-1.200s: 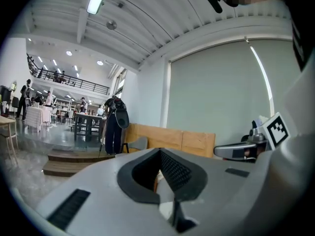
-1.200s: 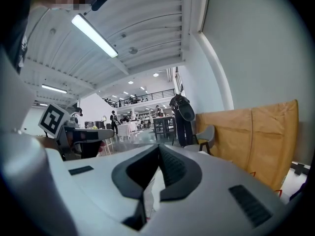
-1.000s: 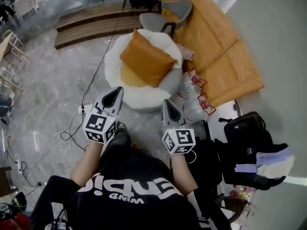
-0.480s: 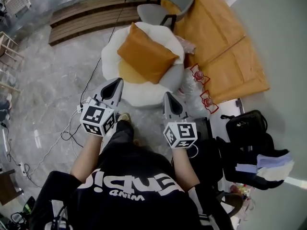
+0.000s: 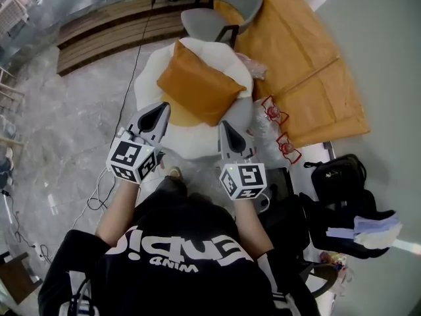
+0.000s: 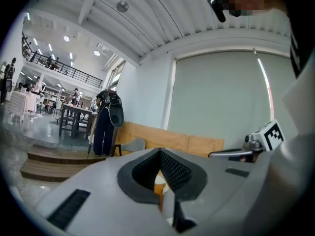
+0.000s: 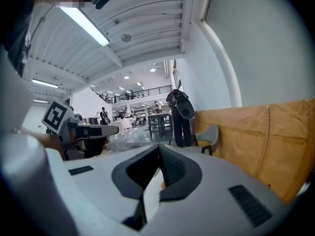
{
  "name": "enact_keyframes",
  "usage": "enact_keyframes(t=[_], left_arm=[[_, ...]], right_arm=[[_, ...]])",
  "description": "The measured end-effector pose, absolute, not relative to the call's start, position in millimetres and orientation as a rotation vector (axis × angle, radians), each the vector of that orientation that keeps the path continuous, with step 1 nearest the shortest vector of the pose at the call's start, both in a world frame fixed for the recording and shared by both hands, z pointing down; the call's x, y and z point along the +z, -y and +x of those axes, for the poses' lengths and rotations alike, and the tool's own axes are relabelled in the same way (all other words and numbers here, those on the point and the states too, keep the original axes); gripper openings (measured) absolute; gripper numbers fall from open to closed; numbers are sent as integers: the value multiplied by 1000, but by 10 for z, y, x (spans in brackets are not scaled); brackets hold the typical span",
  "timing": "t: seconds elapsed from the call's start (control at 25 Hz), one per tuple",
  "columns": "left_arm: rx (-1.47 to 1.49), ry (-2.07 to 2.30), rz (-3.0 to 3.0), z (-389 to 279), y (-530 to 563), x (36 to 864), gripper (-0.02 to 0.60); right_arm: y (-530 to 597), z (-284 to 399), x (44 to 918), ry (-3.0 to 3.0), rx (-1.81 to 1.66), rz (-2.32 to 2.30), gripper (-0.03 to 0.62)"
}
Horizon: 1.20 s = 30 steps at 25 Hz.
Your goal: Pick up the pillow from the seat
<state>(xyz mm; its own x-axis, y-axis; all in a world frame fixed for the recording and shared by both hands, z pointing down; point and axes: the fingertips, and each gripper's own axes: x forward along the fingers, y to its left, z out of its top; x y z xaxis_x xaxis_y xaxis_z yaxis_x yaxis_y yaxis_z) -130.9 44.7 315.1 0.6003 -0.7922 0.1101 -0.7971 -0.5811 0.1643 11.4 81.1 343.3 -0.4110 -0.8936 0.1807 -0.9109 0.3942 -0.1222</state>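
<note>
An orange square pillow (image 5: 197,87) leans tilted on a round white seat (image 5: 150,78) with an orange seat pad. Both grippers hover side by side at the seat's near edge, short of the pillow. The left gripper (image 5: 158,112) is shut and empty over the seat's front left rim. The right gripper (image 5: 227,129) is shut and empty by the seat's front right. In the left gripper view the jaws (image 6: 160,152) are closed, and a sliver of the orange pillow (image 6: 158,190) shows through their notch. The right gripper view shows closed jaws (image 7: 158,149) as well.
A grey chair (image 5: 223,15) stands just behind the seat, with an orange padded bench (image 5: 296,64) to the right. Clear plastic bags (image 5: 270,127) lie on the floor right of the seat. A black bag (image 5: 335,176) is further right. Cables (image 5: 99,183) trail left; a wooden step (image 5: 112,28) lies beyond.
The person has stepped forward. Both shut grippers have come closer to the seat, and their tips now reach its near edge. The pillow has not moved.
</note>
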Motion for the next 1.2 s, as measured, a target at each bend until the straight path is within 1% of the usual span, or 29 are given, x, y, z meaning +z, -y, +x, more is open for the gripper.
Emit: enact_keyframes(t=[0.48, 0.76, 1.2], left_arm=[[5, 1258, 2650, -1223, 104, 3190, 8], [65, 1284, 2627, -1084, 416, 3258, 8], [112, 1349, 2584, -500, 1182, 3395, 8]], right_arm=[[-347, 331, 3411, 2472, 314, 1772, 21], [-10, 479, 3416, 2489, 324, 1759, 21], [729, 1078, 3564, 2508, 350, 1707, 21]])
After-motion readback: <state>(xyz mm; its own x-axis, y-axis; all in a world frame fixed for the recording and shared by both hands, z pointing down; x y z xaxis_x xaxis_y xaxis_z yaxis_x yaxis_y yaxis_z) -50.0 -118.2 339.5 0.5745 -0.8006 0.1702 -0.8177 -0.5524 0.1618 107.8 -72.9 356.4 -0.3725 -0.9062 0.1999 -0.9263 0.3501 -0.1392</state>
